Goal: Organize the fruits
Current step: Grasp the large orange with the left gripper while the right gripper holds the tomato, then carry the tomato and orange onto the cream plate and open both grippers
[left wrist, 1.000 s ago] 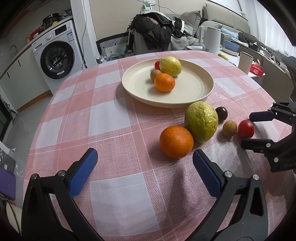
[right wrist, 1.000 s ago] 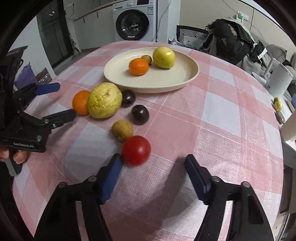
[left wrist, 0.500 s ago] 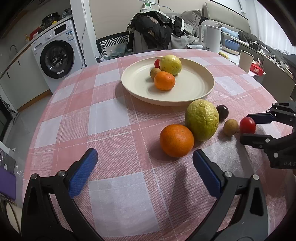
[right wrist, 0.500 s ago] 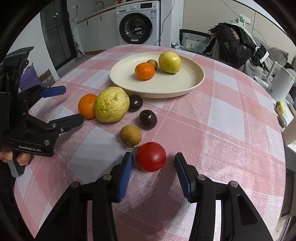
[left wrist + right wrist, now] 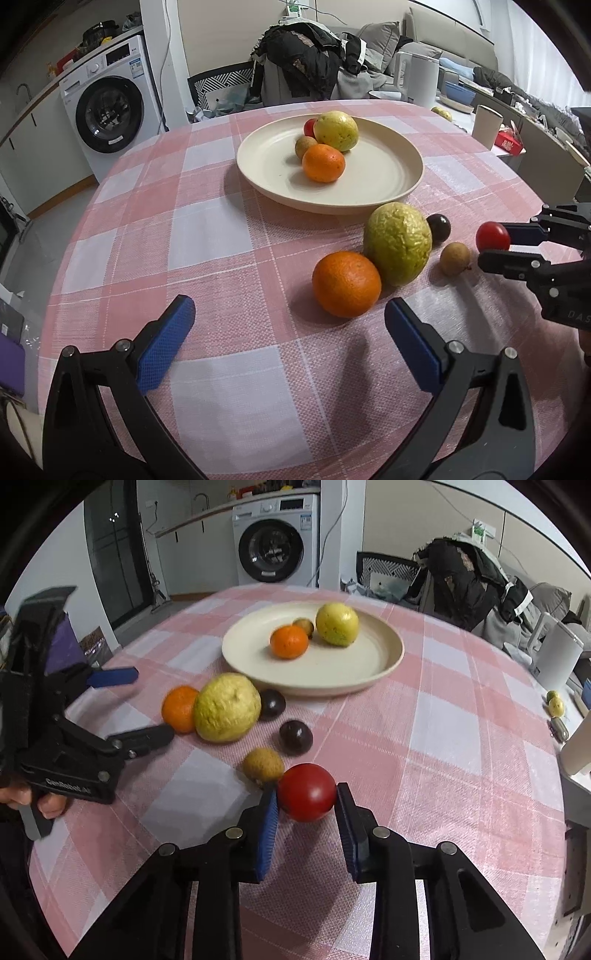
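A red tomato [image 5: 304, 786] sits between the blue pads of my right gripper [image 5: 306, 794], whose jaws are closing and touch it on both sides. In the left wrist view the same right gripper [image 5: 496, 246] holds that tomato [image 5: 492, 236] at the far right. Beside it lie a small brown fruit [image 5: 263, 763], two dark round fruits [image 5: 295, 737], a big yellow-green fruit [image 5: 226, 707] and an orange [image 5: 346, 283]. My left gripper [image 5: 289, 308] stands open just short of the orange, with nothing between its jaws. The cream plate [image 5: 369, 199] holds an orange, a yellow-green fruit and two small fruits.
The round table wears a pink and white checked cloth [image 5: 221, 229]. Off its far right edge stand a white kettle [image 5: 417, 79] and a paper cup [image 5: 487, 125]. A chair heaped with clothes [image 5: 306, 55] and a washing machine [image 5: 110, 110] are behind.
My right gripper came forward around the red tomato and its jaws narrowed from wide apart onto it. The left gripper and the other fruits stayed put.
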{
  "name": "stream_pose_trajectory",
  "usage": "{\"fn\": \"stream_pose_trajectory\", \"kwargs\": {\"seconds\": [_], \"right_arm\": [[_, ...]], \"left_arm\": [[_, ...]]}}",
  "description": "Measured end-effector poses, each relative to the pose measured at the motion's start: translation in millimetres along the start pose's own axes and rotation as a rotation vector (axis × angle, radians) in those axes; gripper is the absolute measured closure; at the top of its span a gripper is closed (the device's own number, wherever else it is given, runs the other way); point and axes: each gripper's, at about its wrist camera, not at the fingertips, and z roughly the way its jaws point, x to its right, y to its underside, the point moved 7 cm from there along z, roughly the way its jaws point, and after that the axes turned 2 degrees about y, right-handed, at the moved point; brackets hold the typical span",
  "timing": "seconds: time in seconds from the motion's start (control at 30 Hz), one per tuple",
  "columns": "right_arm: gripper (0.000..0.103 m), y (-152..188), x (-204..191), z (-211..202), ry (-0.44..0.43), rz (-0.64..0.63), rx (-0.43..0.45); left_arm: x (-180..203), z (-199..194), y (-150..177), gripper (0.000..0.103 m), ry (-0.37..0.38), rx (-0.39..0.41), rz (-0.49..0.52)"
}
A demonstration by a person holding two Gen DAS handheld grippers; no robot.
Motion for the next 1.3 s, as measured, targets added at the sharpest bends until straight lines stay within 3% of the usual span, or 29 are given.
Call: {"fn": "stream_pose_trajectory", "kwargs": {"seconds": [0.1,0.3,0.4,0.47,0.8,1.13,1.3], "right_arm": [[0.072,-4.6,-1.6,-5.3,0.002,0.001,0.025],[0.072,-6.3,-4.9,-6.7,-0.003,0.001,0.03],[0.072,-6.4,-4.4,-5.7,-0.004,0.003,0.029],[0.072,-6.2,-4.3,-5.5,-0.005,0.003,0.029],[0.072,-7.8,-1.4,-9.7,-0.006,0.013,0.047],[0.072,-14.4,1.7,-12.7,-0.022,0.055,0.094],[0.072,-22.0,1.7,-10.4,-0.029,0.086,0.123]], "left_arm": [[2.5,4.2,-3.5,0.003,0.009,0.001,0.011],[10.4,15.9,-6.1,0.028,0.05,-0.033,0.026],[17.2,20.8,-5.4,0.046,0.087,-0.052,0.049],[22.1,19.6,-5.4,0.066,0.118,-0.046,0.059],[24.0,13.0,-5.2,0.067,0.128,-0.015,0.062],[11.5,-10.3,-20.2,0.067,0.116,0.081,0.001],[6.6,-9.3,-24.2,0.067,0.106,0.082,-0.024]]}}
